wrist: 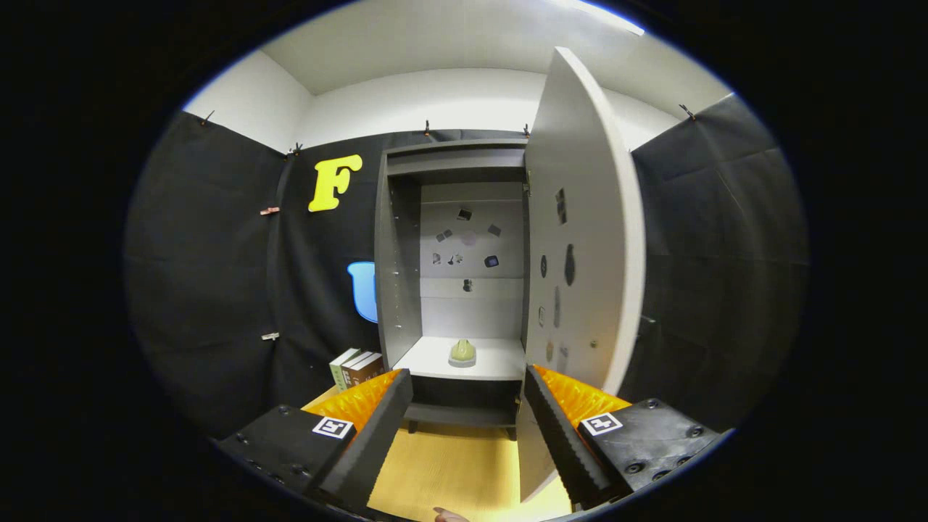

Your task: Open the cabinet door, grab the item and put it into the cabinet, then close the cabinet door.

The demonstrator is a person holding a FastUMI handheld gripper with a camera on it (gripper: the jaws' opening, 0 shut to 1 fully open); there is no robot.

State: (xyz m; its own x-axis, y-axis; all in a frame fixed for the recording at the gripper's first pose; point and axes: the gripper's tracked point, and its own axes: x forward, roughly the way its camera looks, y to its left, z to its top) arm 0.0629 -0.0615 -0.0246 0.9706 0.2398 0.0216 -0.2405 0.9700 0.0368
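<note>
The item (pixel 462 352), a small pale yellow-green lump on a light round base, sits upright on the cabinet's white shelf (pixel 500 362), roughly at the shelf's middle, well apart from both side walls and clear of the front lip. Judging by that, the first two parts of the task look done: the door is open and the item is inside, so what is left seems to be only the closing. The cabinet (pixel 397 275) stands tall and grey against the black booth wall, its interior open above the shelf, with small dark markers on the back panel and a dark recess beneath the shelf. The cabinet door (pixel 587 239) hangs from the right side and is swung wide, its inner face turned toward the camera and its free edge jutting forward, near the right finger. The jaws (pixel 467 435) are released, spread wide with nothing between them but the wooden tabletop (pixel 449 471) and the cabinet's lower front beyond. The right finger's tip overlaps the door's lower part in the picture; whether it touches I cannot tell. To the left of the cabinet a few books (pixel 357 367) stand just beside its wall, beyond the left finger. There seems to be free room to the right of the door's outer face, where a push toward the cabinet would probably have to start, and the item's set-back position suggests the door can shut without catching it.
</note>
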